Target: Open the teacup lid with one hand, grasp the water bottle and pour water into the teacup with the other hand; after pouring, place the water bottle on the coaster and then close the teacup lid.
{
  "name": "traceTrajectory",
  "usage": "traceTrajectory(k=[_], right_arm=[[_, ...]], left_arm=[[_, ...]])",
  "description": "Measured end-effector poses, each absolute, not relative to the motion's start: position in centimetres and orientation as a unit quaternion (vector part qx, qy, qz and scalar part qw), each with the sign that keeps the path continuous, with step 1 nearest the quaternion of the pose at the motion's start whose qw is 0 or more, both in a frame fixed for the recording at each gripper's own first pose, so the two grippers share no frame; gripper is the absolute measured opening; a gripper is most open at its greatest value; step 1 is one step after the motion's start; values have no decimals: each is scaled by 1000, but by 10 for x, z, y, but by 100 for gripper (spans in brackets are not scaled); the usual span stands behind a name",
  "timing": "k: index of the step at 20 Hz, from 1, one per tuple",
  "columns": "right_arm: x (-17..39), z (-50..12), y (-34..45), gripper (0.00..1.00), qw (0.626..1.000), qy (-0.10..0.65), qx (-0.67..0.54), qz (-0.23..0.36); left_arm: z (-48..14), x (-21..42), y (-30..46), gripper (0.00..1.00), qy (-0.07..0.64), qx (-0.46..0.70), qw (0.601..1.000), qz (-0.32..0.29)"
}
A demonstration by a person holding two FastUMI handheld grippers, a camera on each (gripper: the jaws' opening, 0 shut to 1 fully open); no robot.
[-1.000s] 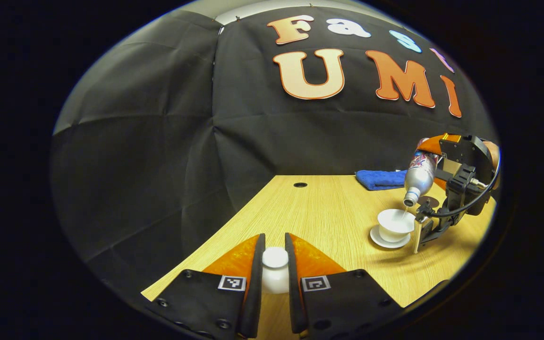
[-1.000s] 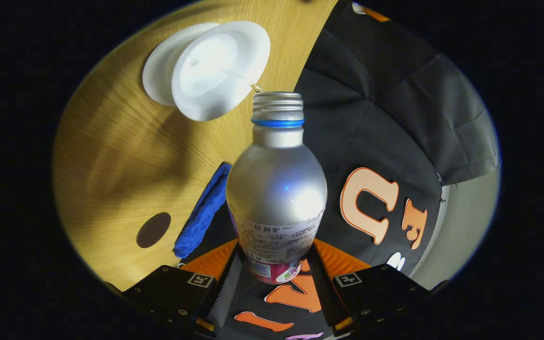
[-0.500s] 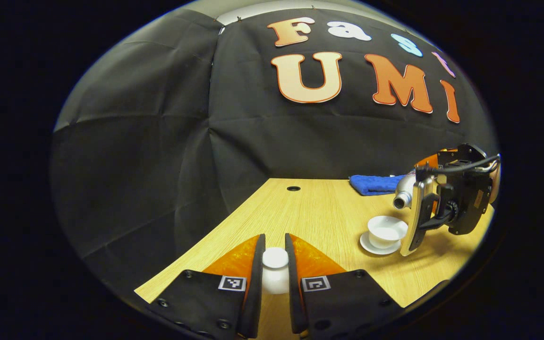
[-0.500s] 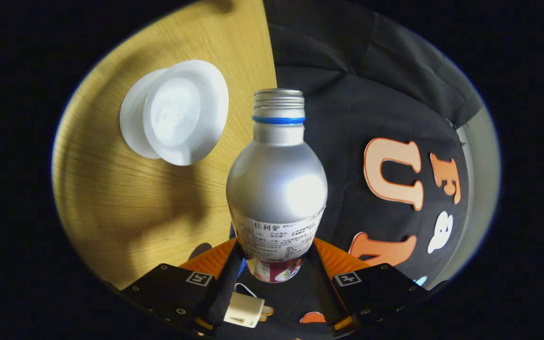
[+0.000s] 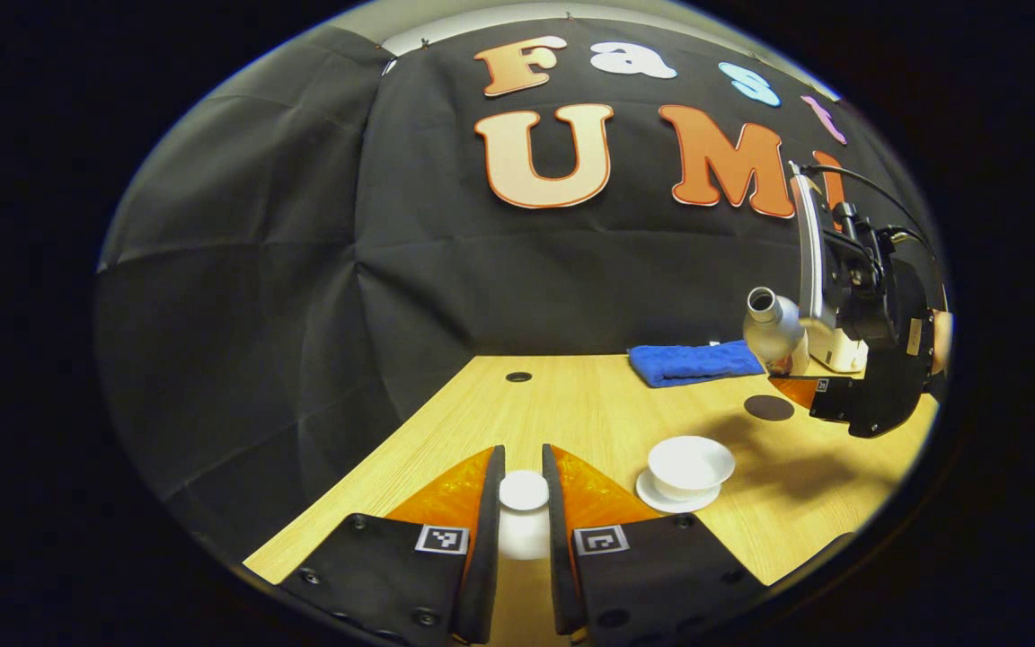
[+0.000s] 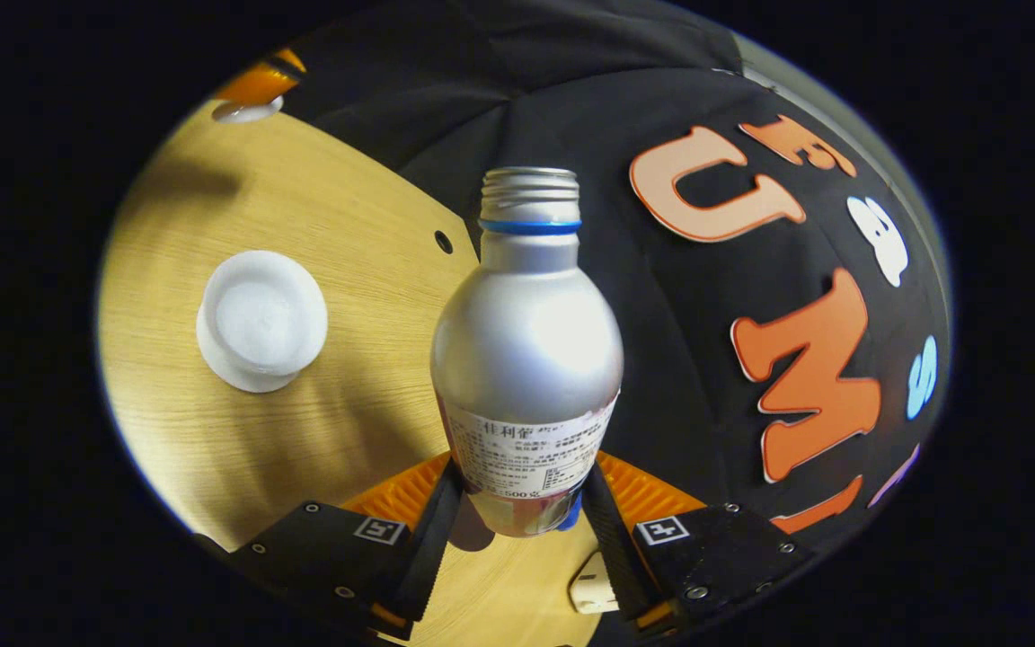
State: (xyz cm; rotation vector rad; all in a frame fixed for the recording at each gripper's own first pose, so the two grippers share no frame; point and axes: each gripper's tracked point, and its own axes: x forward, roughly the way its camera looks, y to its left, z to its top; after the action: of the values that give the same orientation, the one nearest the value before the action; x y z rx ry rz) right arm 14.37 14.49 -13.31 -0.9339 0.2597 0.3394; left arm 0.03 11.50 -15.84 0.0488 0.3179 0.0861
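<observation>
Clamping the water bottle (image 6: 526,359) between both fingers, the right gripper (image 6: 522,530) holds it above the table (image 5: 589,413); left gripper (image 5: 523,512) grips the lid (image 5: 523,492); the open teacup (image 5: 690,465) stands near the front edge.

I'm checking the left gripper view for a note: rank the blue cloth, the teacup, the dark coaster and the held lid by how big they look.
1. blue cloth
2. teacup
3. lid and coaster: they look alike, and the lid is much nearer the camera and partly hidden between the fingers, so I won't rank them.
</observation>
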Motion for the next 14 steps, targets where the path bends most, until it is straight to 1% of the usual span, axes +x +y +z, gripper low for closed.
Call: traceTrajectory(k=[3, 5, 8, 13, 14], right_arm=[[156, -147, 126, 78, 897, 149, -384, 158], [166, -155, 114, 78, 917, 156, -338, 143], [172, -165, 104, 78, 938, 176, -261, 143], [183, -172, 88, 78, 956, 192, -179, 135], [186, -174, 85, 78, 957, 198, -163, 136]], left_arm=[[-152, 14, 90, 29, 152, 26, 988, 23], [-152, 26, 70, 29, 148, 29, 989, 5], [-155, 43, 43, 29, 147, 24, 989, -19], [-160, 61, 2, 29, 146, 6, 988, -54], [-163, 63, -5, 31, 149, 5, 987, -58]])
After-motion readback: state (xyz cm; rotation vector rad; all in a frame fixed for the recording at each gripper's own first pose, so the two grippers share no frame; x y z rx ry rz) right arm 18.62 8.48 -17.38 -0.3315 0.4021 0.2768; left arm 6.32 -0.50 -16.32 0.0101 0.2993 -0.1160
